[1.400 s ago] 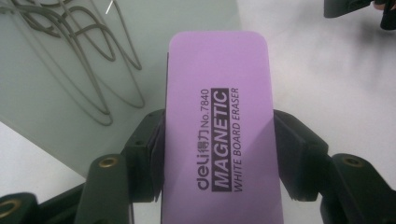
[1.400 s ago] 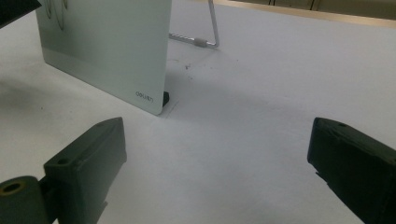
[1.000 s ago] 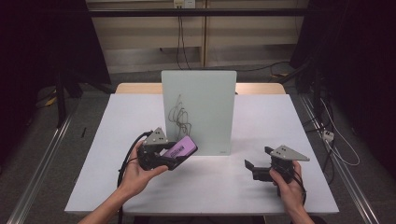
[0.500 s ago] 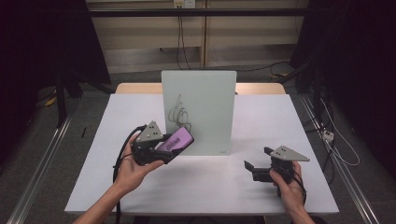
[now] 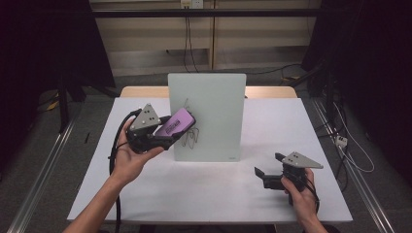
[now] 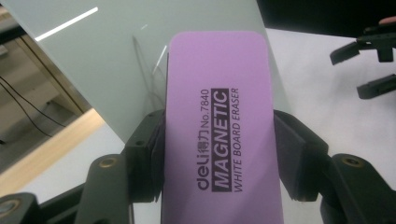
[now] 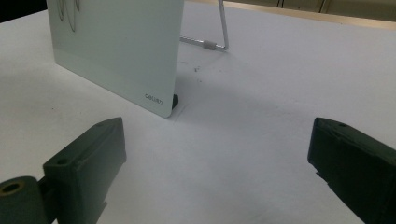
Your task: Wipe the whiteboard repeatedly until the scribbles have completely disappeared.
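The left gripper is clamped on the long sides of a purple magnetic whiteboard eraser, which it holds raised off the counter against the left part of the upright glass board, over the black scribbles drawn there. The board stands at the middle of the counter on a wire stand. To the right of the board and nearer the person, the right gripper rests low over the counter with its jaws apart and nothing between them.
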Tool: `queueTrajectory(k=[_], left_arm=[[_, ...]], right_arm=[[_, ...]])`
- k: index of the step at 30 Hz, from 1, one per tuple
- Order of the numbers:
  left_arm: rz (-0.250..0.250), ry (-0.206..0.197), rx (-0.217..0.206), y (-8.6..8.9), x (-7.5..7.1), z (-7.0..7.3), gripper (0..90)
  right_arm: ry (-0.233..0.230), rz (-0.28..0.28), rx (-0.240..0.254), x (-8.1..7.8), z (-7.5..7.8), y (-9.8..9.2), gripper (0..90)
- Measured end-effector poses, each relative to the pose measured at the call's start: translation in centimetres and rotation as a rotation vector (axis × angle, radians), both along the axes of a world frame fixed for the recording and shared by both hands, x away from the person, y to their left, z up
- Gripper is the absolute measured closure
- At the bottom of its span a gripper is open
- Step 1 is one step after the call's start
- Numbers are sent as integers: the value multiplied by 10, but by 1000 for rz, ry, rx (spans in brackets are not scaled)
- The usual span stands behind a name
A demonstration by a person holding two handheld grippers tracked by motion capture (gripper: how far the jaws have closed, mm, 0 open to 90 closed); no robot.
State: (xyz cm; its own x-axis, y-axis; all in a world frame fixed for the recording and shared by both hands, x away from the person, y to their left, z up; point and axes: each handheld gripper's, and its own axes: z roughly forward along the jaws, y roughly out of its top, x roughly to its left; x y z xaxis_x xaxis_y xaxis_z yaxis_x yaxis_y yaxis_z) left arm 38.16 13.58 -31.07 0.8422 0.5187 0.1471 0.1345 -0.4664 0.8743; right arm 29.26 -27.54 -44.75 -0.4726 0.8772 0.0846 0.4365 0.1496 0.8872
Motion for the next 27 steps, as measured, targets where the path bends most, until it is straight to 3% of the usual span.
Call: queueTrajectory(k=[5,14,21,27], left_arm=[[17,-33,6,-1,9,10,412],[37,-56,-5,-5,25,14,413],[36,-108,5,-11,34,24,413],[35,-140,42,-17,42,23,412]], right_arm=[[-2,1,-1,0,0,0,44],[5,-1,4,0,0,0,44],[5,1,7,0,0,0,44],[2,4,7,1,0,-1,44]])
